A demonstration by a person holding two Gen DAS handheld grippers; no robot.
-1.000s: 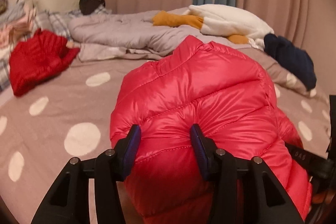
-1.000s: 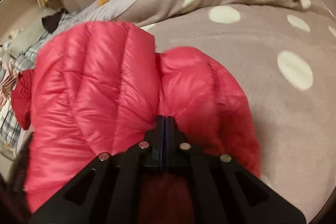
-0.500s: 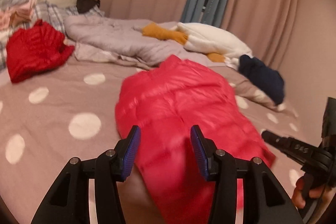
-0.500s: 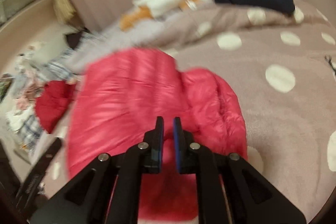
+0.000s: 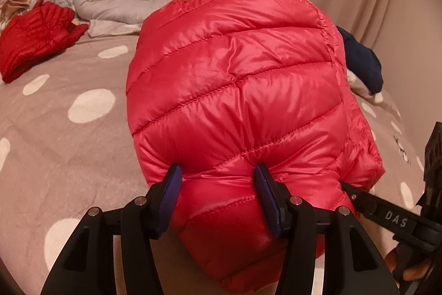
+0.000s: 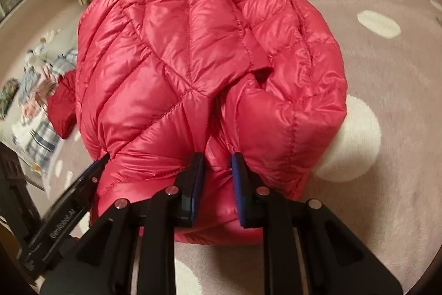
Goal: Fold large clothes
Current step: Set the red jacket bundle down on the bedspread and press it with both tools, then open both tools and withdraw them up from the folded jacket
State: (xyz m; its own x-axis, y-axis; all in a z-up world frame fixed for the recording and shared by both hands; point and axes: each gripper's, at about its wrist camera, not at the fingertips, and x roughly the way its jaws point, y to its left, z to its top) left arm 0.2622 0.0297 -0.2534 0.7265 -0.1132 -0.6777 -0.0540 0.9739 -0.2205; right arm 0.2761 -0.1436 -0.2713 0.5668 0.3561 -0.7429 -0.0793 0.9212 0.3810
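Note:
A shiny red puffer jacket [image 5: 234,68] lies bunched on the polka-dot bed cover [image 5: 69,143] and fills both views. My left gripper [image 5: 218,170] has its blue pads dug into a thick fold at the jacket's near edge; its jaws are opening, and the puffed fabric still bulges between them. My right gripper [image 6: 216,159] pinches a narrower fold of the jacket [image 6: 171,46] between close-set pads, further right along that near edge. The right gripper's finger [image 5: 386,214] shows in the left wrist view, and the left gripper's finger [image 6: 91,176] in the right wrist view.
A second red garment [image 5: 36,38] lies at the far left of the bed. A grey blanket [image 5: 118,2] and pillows lie at the head, a navy garment [image 5: 362,60] at the right. Curtains hang behind. A hand [image 5: 414,270] holds the right gripper.
Half a second ago both grippers were drawn back from the jacket. Now both are pushed into its near edge. The right jaws, shut tight before, stand slightly apart around fabric.

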